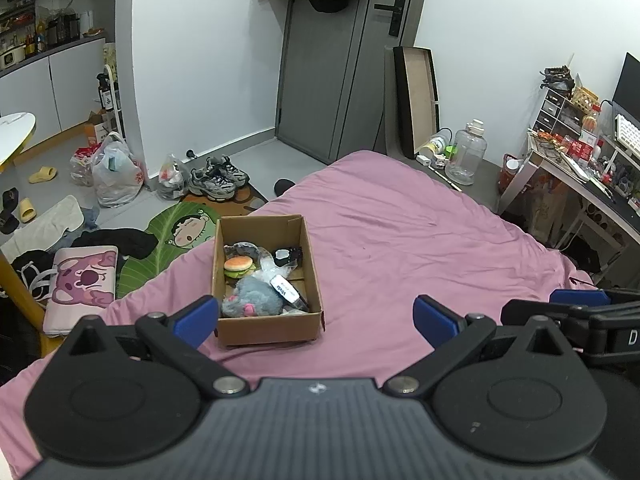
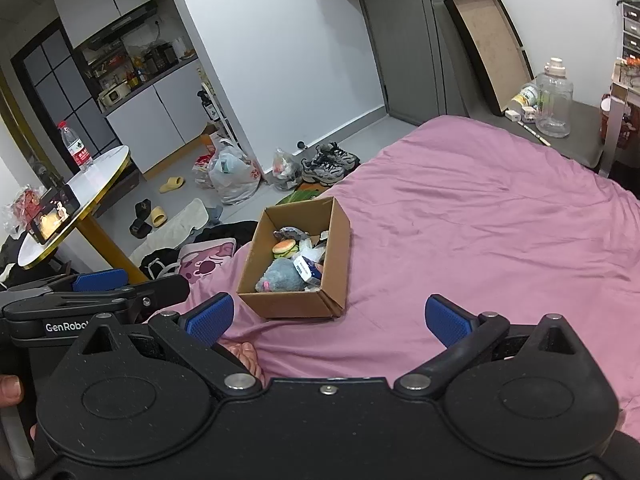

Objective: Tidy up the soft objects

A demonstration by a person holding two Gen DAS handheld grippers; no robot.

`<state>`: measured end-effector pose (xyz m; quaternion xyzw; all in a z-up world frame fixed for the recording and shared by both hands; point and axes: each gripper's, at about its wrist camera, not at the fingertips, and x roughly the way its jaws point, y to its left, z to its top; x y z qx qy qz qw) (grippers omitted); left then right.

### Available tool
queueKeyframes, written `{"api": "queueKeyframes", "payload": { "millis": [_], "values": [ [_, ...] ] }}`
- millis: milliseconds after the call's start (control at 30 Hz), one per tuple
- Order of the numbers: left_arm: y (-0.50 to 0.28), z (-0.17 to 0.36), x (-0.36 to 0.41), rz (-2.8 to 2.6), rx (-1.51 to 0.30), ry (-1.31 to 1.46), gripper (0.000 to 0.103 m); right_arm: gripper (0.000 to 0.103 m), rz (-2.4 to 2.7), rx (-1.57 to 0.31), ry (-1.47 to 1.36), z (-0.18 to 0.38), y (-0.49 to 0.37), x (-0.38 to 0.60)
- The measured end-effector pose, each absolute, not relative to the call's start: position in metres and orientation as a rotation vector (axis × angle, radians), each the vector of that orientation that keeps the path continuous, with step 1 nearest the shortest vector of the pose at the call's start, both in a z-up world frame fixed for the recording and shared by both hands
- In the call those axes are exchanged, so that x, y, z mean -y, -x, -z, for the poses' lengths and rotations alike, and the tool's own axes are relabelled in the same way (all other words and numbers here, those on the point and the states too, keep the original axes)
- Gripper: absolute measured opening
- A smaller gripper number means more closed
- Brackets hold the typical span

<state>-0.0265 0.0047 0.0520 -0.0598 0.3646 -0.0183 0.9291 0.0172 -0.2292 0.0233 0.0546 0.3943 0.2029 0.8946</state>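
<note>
An open cardboard box (image 1: 269,326) (image 2: 338,240) sits near the left edge of a pink bed sheet (image 1: 400,240) (image 2: 480,220). It holds a grey plush mouse (image 1: 252,298) (image 2: 282,275), a plush burger (image 1: 239,266) (image 2: 285,248), a white and blue packet (image 1: 285,289) (image 2: 306,269), clear plastic and a small black item (image 1: 287,256). My left gripper (image 1: 314,318) is open and empty, just in front of the box. My right gripper (image 2: 328,318) is open and empty, in front of the box and a little to its right.
The bed's left edge drops to a floor with a pink cushion (image 1: 84,280), dark clothes, a leaf mat (image 1: 176,236), sneakers (image 1: 216,178) and bags. A round white table (image 2: 76,196) stands at left. A desk (image 1: 580,168) and a water jug (image 1: 466,152) are at right.
</note>
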Motion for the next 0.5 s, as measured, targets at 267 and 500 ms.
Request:
{"api": "queueKeyframes", "payload": {
  "millis": [267, 500],
  "values": [
    [0.0267, -0.0515, -0.0039, 0.035, -0.745, 0.115, 0.103, 0.103, -0.429, -0.819, -0.128, -0.0203, -0.0201, 0.2333],
    [0.0243, -0.0503, 0.0013, 0.036, -0.751, 0.103, 0.103, 0.103, -0.447, -0.818, -0.134, -0.0193, -0.0214, 0.2368]
  ]
}}
